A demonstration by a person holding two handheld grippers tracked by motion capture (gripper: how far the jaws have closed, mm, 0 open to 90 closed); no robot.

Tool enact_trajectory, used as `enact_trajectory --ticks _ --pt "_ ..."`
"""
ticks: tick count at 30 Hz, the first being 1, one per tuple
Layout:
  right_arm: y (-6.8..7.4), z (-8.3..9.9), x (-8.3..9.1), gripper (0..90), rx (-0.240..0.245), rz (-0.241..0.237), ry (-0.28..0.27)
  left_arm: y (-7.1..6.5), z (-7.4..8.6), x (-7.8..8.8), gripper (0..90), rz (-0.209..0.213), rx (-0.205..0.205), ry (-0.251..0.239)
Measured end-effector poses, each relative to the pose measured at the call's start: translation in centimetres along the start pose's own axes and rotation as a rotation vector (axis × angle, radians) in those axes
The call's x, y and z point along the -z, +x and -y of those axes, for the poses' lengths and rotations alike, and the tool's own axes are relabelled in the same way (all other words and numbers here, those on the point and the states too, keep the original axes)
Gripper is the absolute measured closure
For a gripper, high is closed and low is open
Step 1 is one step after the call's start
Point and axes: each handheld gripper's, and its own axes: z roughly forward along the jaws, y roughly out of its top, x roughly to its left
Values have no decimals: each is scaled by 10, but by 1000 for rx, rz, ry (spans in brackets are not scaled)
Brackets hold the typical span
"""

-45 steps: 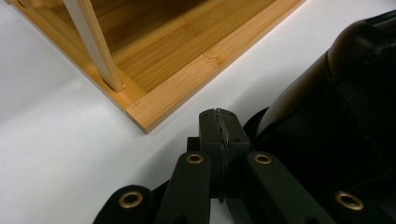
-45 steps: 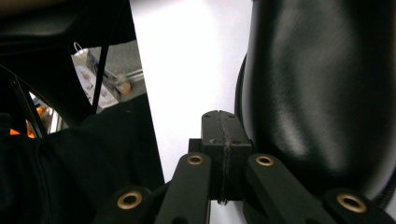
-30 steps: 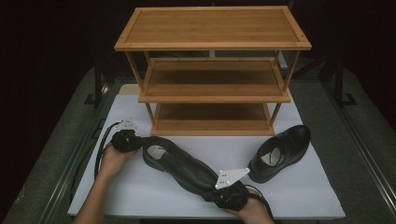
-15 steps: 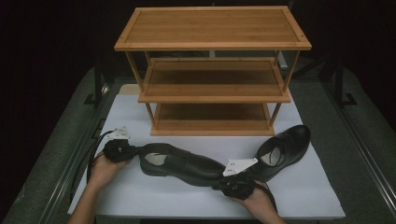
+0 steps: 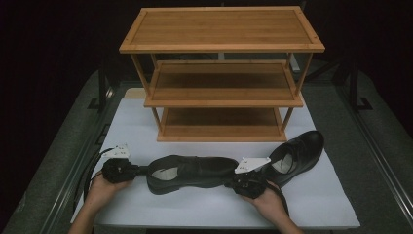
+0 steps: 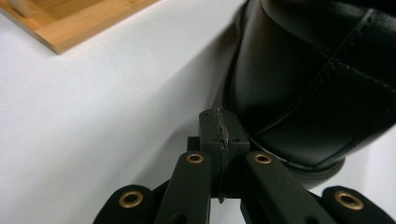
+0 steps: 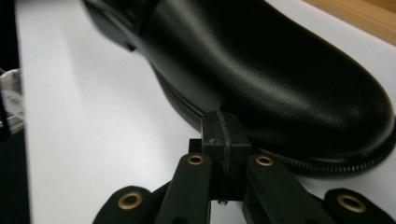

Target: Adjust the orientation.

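I have both grippers closed, jaws pressed pad to pad with nothing between them. The left gripper [image 5: 141,170] sits against the heel end of the black shoe [image 5: 195,171]; the right gripper [image 5: 233,182] sits against its toe end. In the left gripper view the closed tips [image 6: 219,123] meet the heel counter just above the sole edge. In the right gripper view the closed tips [image 7: 224,125] meet the welt below the toe cap. I judge this to be a two-ended push or pinch, not a grasp: the shoe is braced lengthwise between the two closed grippers.

The shoe lies on the white mat [image 5: 136,131], roughly parallel to its front edge, in front of the bamboo rack [image 5: 221,48]. A second black shoe [image 5: 297,153] lies just behind the right gripper, angled away, near the first shoe's toe.

Handling notes, as estimates:
- Upper: smooth polished leather, likely slippery against hard pads.
- Toe cap and heel counter: stiff; they should take end pressure without collapsing.
- Mid-section and opening: softer; likely to buckle if squeezed.
- Weight: moderate, concentrated in the sole.

Recommended hold: open one gripper and clamp the heel collar rim, one jaw inside the opening and one outside. Alternatively, keep equal pressure on both ends to slide it.
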Motion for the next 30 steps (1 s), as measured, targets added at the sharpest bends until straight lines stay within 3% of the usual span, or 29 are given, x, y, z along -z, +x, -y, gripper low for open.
enact_trajectory --ticks 6,14,18,28,30 --pt "-7 -3 -5 899 -35 40 -16 -14 3 0 900 38 -16 11" --pt "-14 -8 -11 899 -74 90 -33 -25 5 -1 900 59 -22 15" --pt "-16 -13 -16 899 -97 140 -45 -32 3 -4 900 86 -37 23" --pt "-22 -19 -27 899 -129 158 -76 -47 1 -11 900 144 -69 21" --pt "-23 -22 -28 899 -130 159 -76 -53 -2 -15 900 167 -92 28"
